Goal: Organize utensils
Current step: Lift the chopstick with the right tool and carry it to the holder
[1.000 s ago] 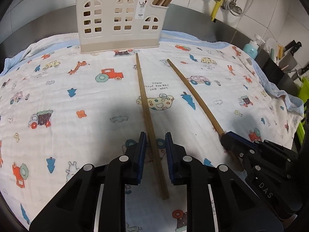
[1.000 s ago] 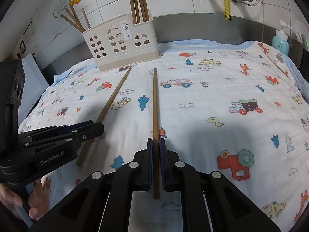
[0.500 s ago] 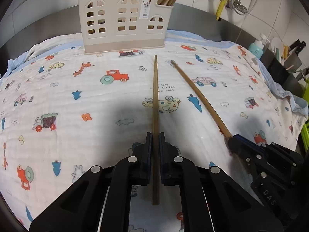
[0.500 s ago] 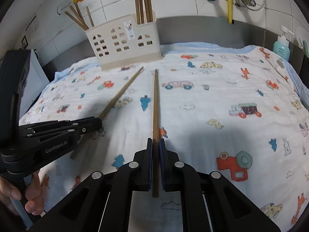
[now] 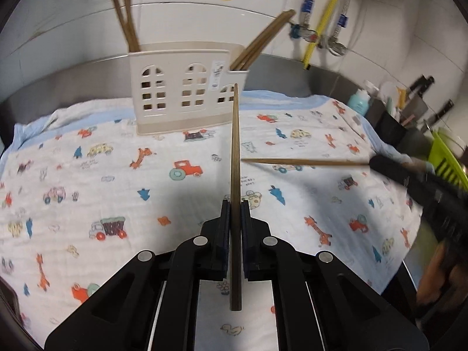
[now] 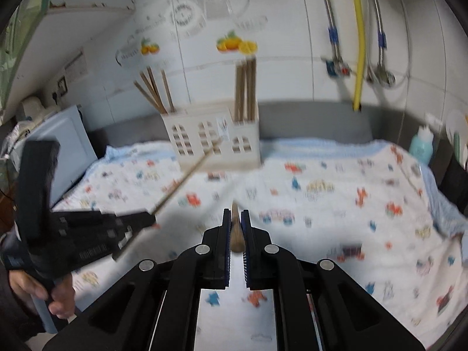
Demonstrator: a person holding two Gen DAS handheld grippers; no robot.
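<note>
My left gripper is shut on a brown chopstick held above the cloth, its tip pointing at the cream utensil holder. My right gripper is shut on a second chopstick, seen end-on and foreshortened. In the left wrist view the right gripper holds that chopstick level, pointing left. In the right wrist view the left gripper holds its chopstick toward the holder. The holder has several chopsticks in its left and right compartments.
A cartoon-print cloth covers the counter. The tiled wall with pipes stands behind. A teal bottle, knives and a green rack stand at the right. A light appliance stands at the left.
Both grippers have lifted their chopsticks off the cloth. The left gripper closed on its chopstick a moment earlier. The right chopstick has swung to point left across the cloth.
</note>
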